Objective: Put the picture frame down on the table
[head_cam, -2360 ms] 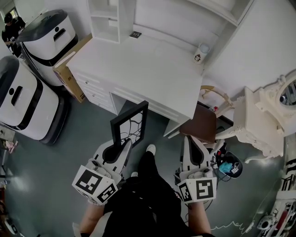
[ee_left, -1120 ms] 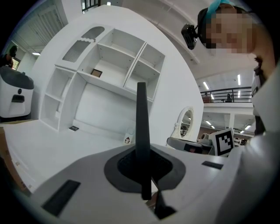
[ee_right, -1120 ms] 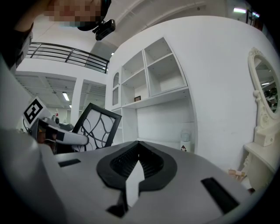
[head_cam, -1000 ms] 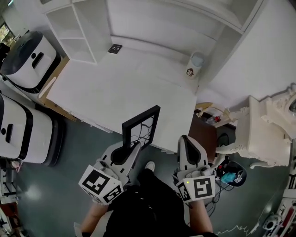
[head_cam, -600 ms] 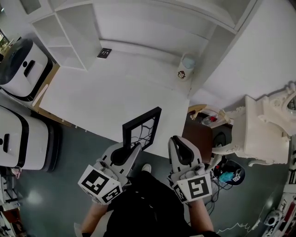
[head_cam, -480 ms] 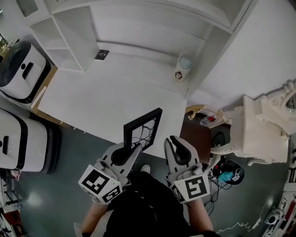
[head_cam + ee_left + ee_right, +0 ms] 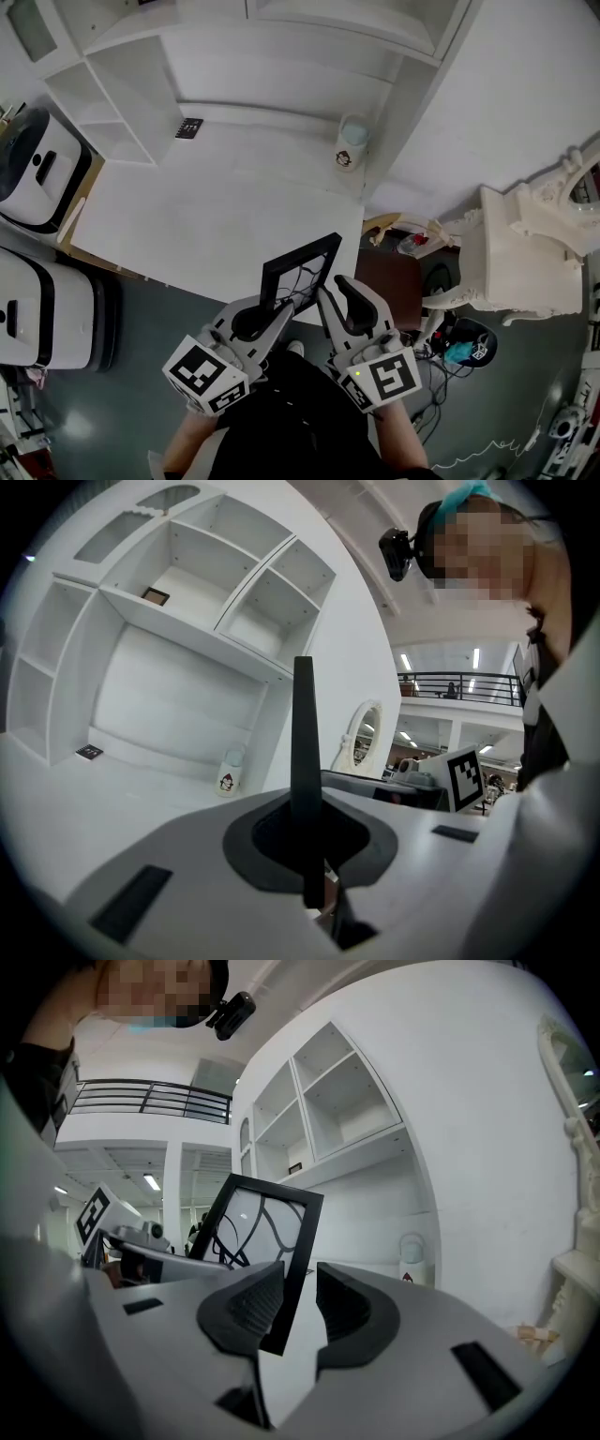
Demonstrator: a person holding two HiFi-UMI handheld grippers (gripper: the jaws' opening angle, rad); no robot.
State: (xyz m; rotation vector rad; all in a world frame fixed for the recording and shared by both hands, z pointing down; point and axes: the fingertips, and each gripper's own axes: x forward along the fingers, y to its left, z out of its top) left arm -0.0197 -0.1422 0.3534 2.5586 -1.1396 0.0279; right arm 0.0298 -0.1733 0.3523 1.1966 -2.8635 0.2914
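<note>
Left gripper (image 7: 305, 841): clamped on the lower edge of the black rectangular picture frame (image 7: 302, 272).
Right gripper (image 7: 298, 1305): jaws apart, straddling the frame's side bar.
Frame: upright, at the white table's (image 7: 187, 220) near right corner.
Far end: white printed cup (image 7: 351, 148).

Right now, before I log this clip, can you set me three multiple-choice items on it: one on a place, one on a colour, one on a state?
1. Where does the white cup stand?
A) at the far right corner of the table
B) on the floor
C) on a shelf

2. What colour is the border of the picture frame?
A) white
B) black
C) red

3. How is the picture frame placed?
A) flat on the table
B) lying on the floor
C) upright, gripped by the left tongs

Answers:
1 A: the head view shows the cup on the tabletop's far right corner.
2 B: its border is plainly black in both gripper views.
3 C: the left gripper view shows the jaws shut on its edge.
</note>
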